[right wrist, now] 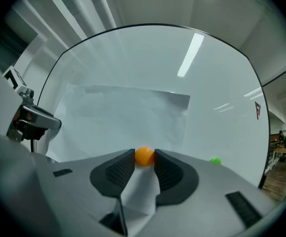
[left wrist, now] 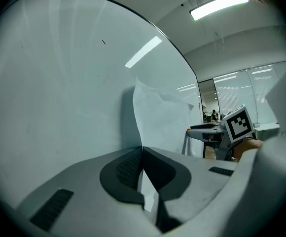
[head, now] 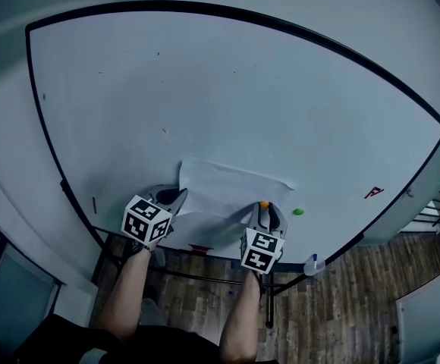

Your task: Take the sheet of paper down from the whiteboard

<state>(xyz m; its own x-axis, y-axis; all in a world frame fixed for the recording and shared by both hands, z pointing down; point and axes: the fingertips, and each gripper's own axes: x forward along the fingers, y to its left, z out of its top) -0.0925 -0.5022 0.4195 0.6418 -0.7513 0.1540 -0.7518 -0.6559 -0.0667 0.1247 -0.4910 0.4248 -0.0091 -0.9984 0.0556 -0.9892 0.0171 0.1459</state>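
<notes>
- The sheet of paper (head: 224,192) lies low on the whiteboard (head: 205,89), the left gripper (left wrist: 142,152) pinching its edge.
- The right gripper (head: 265,212) clamps the orange magnet (right wrist: 144,156); pulling before it lifts could tear the sheet.

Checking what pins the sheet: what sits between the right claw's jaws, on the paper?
An orange magnet, pinched by the right claw against the paper; the right gripper view shows it.

Creased white paper sheet (head: 227,188) low on whiteboard (head: 205,89); orange magnet (head: 264,204) at btm edge.
</notes>
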